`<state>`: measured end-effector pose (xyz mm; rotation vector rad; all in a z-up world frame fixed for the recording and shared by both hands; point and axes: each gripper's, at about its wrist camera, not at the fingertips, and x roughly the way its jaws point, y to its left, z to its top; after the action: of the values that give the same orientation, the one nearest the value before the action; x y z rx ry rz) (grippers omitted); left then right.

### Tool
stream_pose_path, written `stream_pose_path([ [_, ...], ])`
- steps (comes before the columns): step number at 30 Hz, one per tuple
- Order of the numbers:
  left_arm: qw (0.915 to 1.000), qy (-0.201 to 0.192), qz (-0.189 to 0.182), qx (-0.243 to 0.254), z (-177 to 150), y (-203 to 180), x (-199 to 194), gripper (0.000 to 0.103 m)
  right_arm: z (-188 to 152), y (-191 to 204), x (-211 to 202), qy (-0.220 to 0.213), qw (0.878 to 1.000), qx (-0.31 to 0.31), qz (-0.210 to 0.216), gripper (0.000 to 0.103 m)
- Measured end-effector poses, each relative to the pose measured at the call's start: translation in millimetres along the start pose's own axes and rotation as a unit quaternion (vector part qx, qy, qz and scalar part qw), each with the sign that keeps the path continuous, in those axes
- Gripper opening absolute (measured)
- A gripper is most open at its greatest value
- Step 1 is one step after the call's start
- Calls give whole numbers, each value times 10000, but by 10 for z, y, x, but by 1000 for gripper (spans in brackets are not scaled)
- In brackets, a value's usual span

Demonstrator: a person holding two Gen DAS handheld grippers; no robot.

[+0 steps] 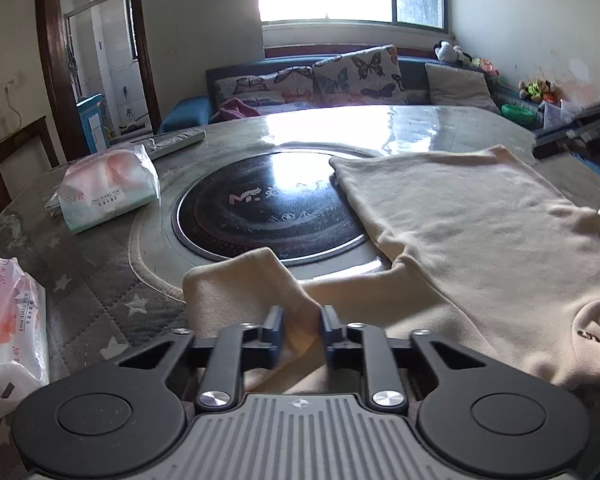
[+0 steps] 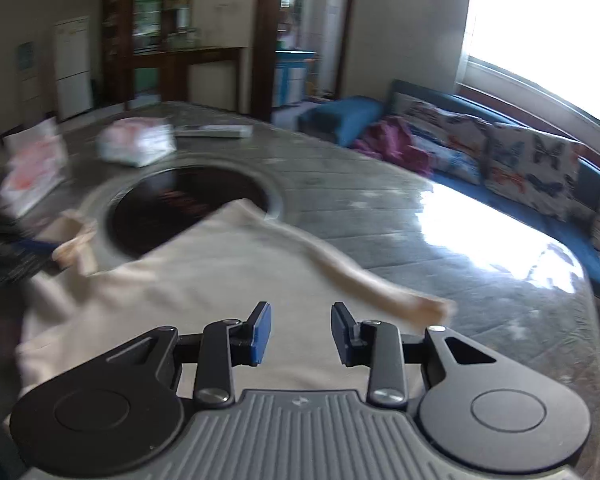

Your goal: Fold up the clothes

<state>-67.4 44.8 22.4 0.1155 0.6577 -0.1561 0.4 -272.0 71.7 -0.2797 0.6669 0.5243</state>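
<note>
A cream long-sleeved top (image 1: pixel 472 240) lies spread on the round table, partly over the black hob. My left gripper (image 1: pixel 300 330) is shut on a fold of its sleeve (image 1: pixel 240 292), held just above the table. In the right wrist view the same top (image 2: pixel 204 280) lies under my right gripper (image 2: pixel 300 334), which is open and empty above the cloth. The other sleeve (image 2: pixel 364 280) trails to the right. The right view is blurred by motion.
A black round hob (image 1: pixel 268 208) sits in the table's middle. Two tissue packs (image 1: pixel 108 188) (image 1: pixel 8 328) and a remote (image 1: pixel 176 142) lie on the left. A blue sofa with butterfly cushions (image 1: pixel 332 76) stands behind the table.
</note>
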Motion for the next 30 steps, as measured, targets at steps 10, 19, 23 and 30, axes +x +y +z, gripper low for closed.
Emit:
stream_pose_path([
  [10,9888,-638,1108,-766,43,679,-393,6,-397,839,-67,423,9910,-547,1144,33],
  [19,9787,-502,1723,-1001,-171,947,-253,6,-543,986,-54,633,9878,-530,1323,33],
  [23,9768,-324,1851,-1032,-195,942,-165,10,-545,1001,-66,673,9873,-609,1308,33],
  [30,9803,-599,1349,-1314,-96,784,-463,12,-491,1003,-119,535,9869,-555,1416,33],
])
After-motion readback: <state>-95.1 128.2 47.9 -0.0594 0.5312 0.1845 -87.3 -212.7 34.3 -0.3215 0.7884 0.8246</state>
